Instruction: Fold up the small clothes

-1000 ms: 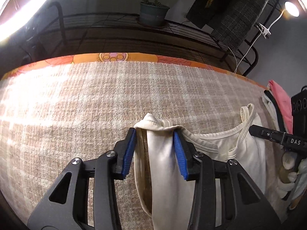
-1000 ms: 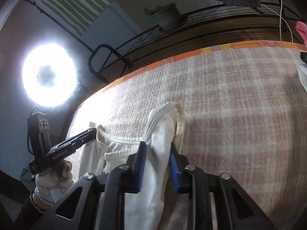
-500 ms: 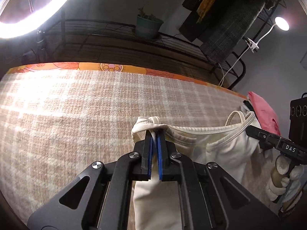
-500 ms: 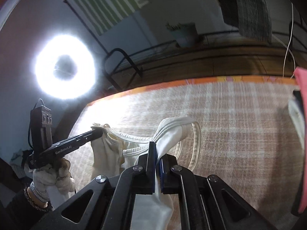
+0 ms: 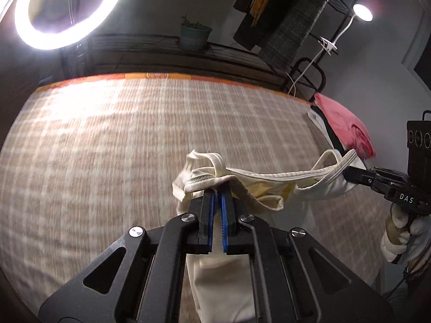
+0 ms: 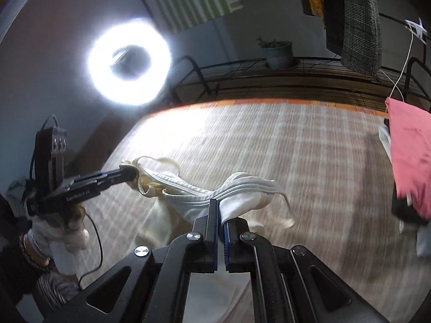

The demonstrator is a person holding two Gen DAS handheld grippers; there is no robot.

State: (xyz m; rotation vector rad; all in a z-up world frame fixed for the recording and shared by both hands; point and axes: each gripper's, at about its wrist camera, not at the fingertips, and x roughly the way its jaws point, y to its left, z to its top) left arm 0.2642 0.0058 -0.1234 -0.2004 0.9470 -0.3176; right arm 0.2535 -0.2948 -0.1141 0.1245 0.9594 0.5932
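cream top (image 5: 272,185) pinched by both grippers, hem cropped.

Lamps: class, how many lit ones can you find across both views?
2. A ring light stands beyond the table's far left edge; a small clip lamp shines on the rack at far right, seen only by the left wrist. Others may be hidden.

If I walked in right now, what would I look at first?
Probably the cream tank top stretched in the air between the two grippers, above the checked blanket. The left gripper pinches one shoulder strap and the right gripper pinches the other. You would also notice the bright ring light glowing beyond the far left of the bed, and a pink cloth on a pile at the right edge.
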